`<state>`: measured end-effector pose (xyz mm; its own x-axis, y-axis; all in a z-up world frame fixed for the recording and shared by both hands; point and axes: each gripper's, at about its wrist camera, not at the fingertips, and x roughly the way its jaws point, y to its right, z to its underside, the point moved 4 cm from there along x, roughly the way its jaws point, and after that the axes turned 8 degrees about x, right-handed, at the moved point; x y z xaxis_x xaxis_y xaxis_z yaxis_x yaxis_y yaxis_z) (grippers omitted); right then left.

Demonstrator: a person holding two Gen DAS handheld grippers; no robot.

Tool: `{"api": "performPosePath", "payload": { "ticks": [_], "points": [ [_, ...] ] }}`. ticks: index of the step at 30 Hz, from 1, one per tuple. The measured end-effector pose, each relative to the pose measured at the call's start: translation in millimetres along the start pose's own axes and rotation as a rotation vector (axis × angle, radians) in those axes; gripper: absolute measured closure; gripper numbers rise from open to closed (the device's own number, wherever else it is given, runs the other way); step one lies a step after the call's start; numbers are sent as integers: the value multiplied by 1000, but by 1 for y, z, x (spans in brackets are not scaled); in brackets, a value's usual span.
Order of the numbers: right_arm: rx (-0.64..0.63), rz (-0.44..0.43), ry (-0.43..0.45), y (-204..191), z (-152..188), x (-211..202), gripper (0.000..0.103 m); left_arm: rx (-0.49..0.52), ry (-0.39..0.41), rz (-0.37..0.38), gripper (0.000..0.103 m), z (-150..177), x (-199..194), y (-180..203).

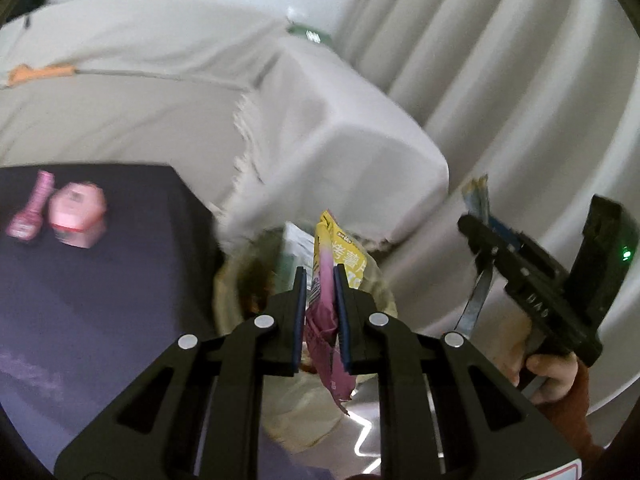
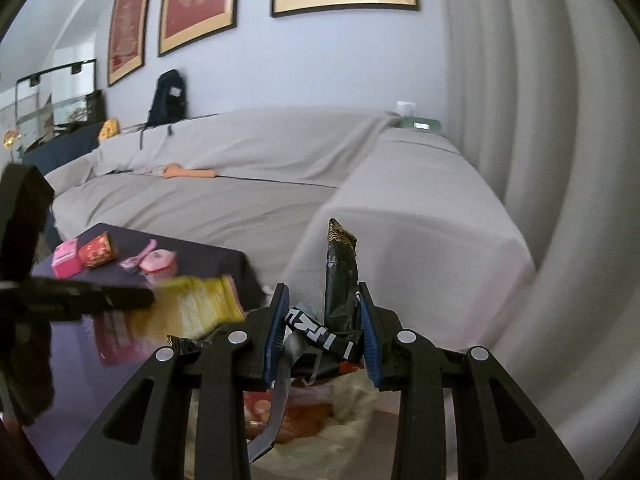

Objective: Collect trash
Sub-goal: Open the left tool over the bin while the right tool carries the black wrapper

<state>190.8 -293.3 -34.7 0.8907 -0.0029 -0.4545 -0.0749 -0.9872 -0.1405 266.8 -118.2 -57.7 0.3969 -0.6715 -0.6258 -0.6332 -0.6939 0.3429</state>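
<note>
The yellow-and-pink snack wrapper (image 1: 332, 264) is hanging pinched in the left gripper (image 1: 320, 316), right over the lined trash bin (image 1: 240, 280). The right gripper (image 2: 322, 328) is clamping 1 crumpled black wrapper (image 2: 340, 276) beside it. Both look light, floppy and slick, so gripping mid-fold seems safest. Pink items are sitting on the dark table (image 1: 120, 280).
</note>
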Motion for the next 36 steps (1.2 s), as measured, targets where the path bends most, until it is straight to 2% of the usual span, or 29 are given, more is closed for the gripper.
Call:
{"api": "performPosePath", "payload": {
  "ticks": [3,7,8,9,10,12,14,20,22,23,25,28,29,31,32,36],
  "points": [
    [0,28,-4,16,2,8,70,-19,-52,45,90,0,31,8],
    [27,34,-18,29,8,16,70,-9,-88,55,90,2,60,18],
    [32,34,-23,30,10,18,71,-19,-99,62,86,3,68,17],
    [35,35,-26,31,11,20,71,-25,-106,60,73,3,71,17],
    [36,35,-31,30,13,21,70,-35,-112,59,65,4,74,14],
    [32,30,-39,29,18,23,70,-31,-112,42,65,6,73,9],
    [35,14,-56,26,23,31,70,-20,-106,-3,64,9,67,1],
    [69,-81,-116,2,43,62,70,-79,-53,-127,59,18,28,-40],
    [37,-101,-153,-17,52,80,70,-79,-18,-200,56,23,10,-53],
    [-1,-100,-179,-30,58,92,70,-78,-9,-217,56,24,4,-57],
    [-78,-43,-219,-46,69,113,70,-84,3,-251,52,30,-10,-67],
    [-107,-14,-338,-52,91,143,70,-97,19,-269,51,38,-29,-81],
    [-97,-3,-404,-49,101,156,70,-99,24,-278,51,40,-34,-84],
    [-66,1,-465,-43,112,167,70,-103,39,-297,51,45,-45,-91],
    [-49,1,-483,-40,115,168,70,-107,47,-302,51,47,-49,-94],
    [-17,-36,-470,-38,113,162,68,-143,73,-311,50,50,-58,-106]
  ]
}}
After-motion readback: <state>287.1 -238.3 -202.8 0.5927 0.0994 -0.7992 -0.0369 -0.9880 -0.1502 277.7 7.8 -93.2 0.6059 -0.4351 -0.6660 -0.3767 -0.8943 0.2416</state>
